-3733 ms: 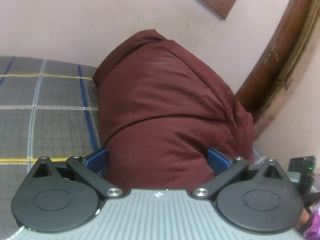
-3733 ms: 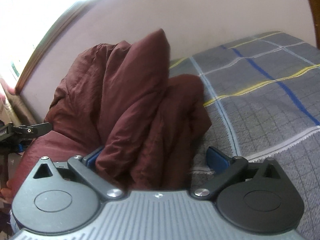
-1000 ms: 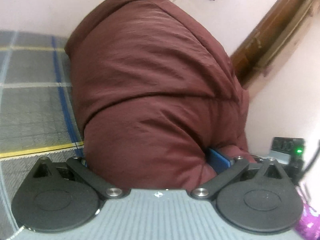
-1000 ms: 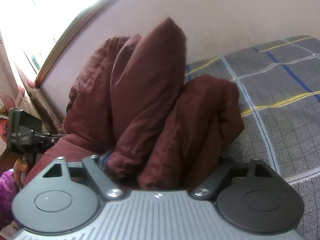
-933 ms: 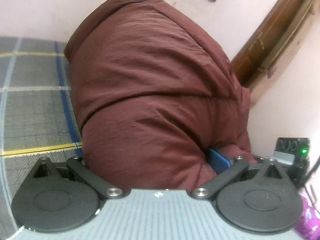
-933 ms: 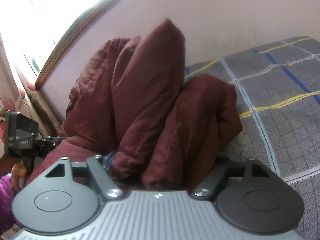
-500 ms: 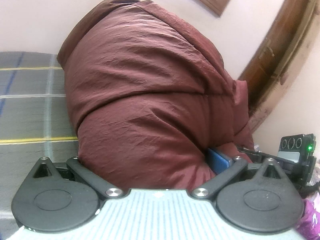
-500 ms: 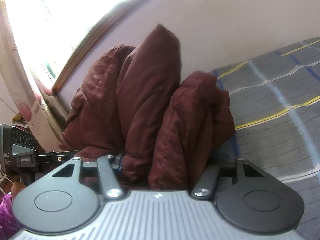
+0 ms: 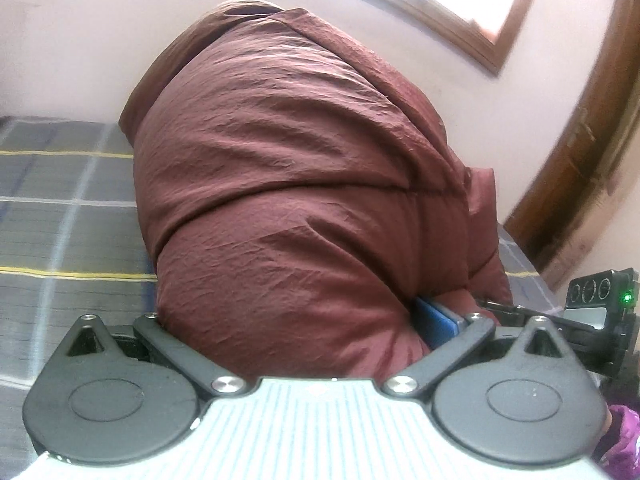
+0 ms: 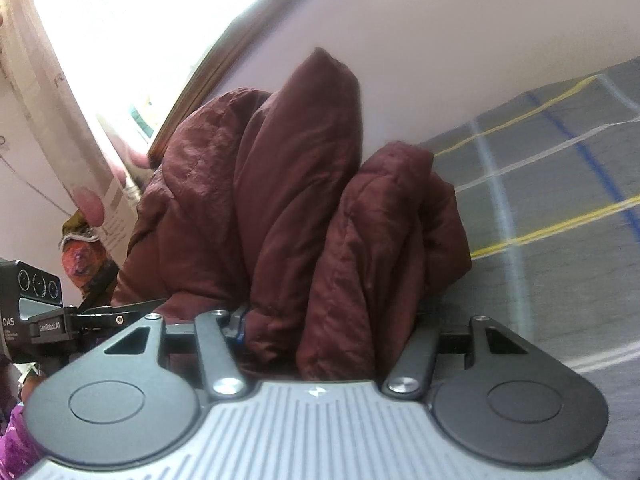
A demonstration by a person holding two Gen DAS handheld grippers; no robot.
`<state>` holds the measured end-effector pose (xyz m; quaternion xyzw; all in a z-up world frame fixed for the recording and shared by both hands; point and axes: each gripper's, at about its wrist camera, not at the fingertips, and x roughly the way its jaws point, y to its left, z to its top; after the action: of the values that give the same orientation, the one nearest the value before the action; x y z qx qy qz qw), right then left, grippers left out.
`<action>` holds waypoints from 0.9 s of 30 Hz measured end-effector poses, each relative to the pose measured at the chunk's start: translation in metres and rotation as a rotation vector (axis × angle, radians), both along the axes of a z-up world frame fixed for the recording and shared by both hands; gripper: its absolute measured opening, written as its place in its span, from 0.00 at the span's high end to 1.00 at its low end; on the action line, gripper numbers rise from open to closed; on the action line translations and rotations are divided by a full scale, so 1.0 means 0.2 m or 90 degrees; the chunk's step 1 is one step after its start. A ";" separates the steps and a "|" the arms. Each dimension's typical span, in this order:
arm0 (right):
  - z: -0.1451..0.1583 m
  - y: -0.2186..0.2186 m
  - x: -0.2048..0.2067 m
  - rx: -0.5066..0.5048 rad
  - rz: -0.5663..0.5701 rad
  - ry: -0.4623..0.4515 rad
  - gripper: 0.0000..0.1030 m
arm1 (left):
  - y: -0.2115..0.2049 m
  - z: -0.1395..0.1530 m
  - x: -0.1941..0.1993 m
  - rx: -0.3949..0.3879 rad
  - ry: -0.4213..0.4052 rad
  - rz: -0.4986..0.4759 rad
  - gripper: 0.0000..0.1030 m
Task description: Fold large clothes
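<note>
A bulky maroon quilted jacket [image 9: 300, 160] is bunched into a tall heap on the bed. In the left wrist view it fills the space between the jaws of my left gripper [image 9: 296, 312], which is shut on a thick fold. Only the right blue pad [image 9: 434, 320] shows; the left one is buried in cloth. In the right wrist view the same jacket [image 10: 300, 180] stands in upright folds, and my right gripper [image 10: 328, 320] is shut on its lower edge, with both fingertips hidden by fabric.
The bed has a grey checked cover [image 9: 60, 220] with yellow, white and blue lines, stretching right in the right wrist view [image 10: 560, 240]. A pale wall and a wood-framed window [image 9: 480, 40] lie behind. Each gripper's camera body shows in the other's view [image 9: 596, 300] [image 10: 32, 300].
The right jaws have closed in on the jacket's folds. Both grippers have shifted sideways with the jacket and risen a little; more window and wall show now.
</note>
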<state>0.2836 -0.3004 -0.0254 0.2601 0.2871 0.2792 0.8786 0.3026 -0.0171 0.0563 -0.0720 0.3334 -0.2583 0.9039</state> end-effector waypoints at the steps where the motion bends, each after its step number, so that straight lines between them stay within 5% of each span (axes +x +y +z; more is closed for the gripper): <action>1: 0.01 0.04 0.02 0.000 0.006 0.000 0.44 | 0.04 0.01 0.00 0.002 -0.003 0.010 0.01; 21: -0.02 0.79 0.37 -0.010 0.104 0.010 0.44 | 0.68 0.04 0.19 -0.001 -0.006 0.164 0.01; 27: -0.05 0.94 0.44 -0.051 0.120 -0.009 0.44 | 0.84 -0.05 0.25 -0.010 0.008 0.187 0.00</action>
<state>0.3716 -0.1129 -0.0357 0.1948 0.3147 0.3506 0.8603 0.3531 0.1509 0.0464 -0.1290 0.3228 -0.1252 0.9292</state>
